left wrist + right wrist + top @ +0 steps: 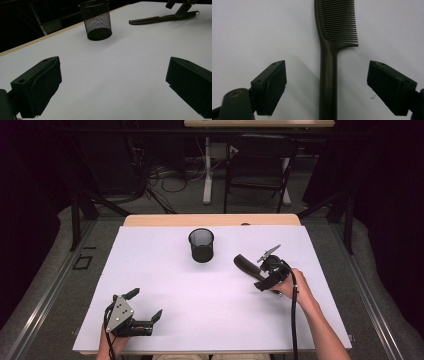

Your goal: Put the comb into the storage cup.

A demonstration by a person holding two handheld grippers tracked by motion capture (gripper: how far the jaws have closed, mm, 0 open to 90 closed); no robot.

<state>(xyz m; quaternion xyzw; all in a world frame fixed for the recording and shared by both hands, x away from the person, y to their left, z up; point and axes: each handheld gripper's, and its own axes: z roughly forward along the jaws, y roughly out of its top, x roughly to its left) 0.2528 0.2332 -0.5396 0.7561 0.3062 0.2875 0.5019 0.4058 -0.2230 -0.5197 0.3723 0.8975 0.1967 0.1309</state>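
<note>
White covering spreads over the table, with a strip of bare wood along the far edge and dark floor, cables and a chair frame behind it. From the high view, a black mesh cup stands upright near the far middle of the sheet, and to its right a dark comb lies flat, angled toward the near right. The right gripper sits at the comb's near end, held in the person's right hand, with a cable running back along the forearm. The left gripper rests low at the near left corner, well apart from everything else, its jaws spread wide with nothing between them.

Seen from the right gripper view, the comb gives up detail the high view blurs: its teeth face right at the top, and its handle runs straight down between the two black jaws, which stand apart on either side without touching it. A gap of white sheet shows on each side of the handle.

From the left gripper view, the cup's mesh wall and solid base are plain, and the comb lies on its side far off with the right gripper over its handle end. Open sheet separates cup and comb; nothing stands between them.
</note>
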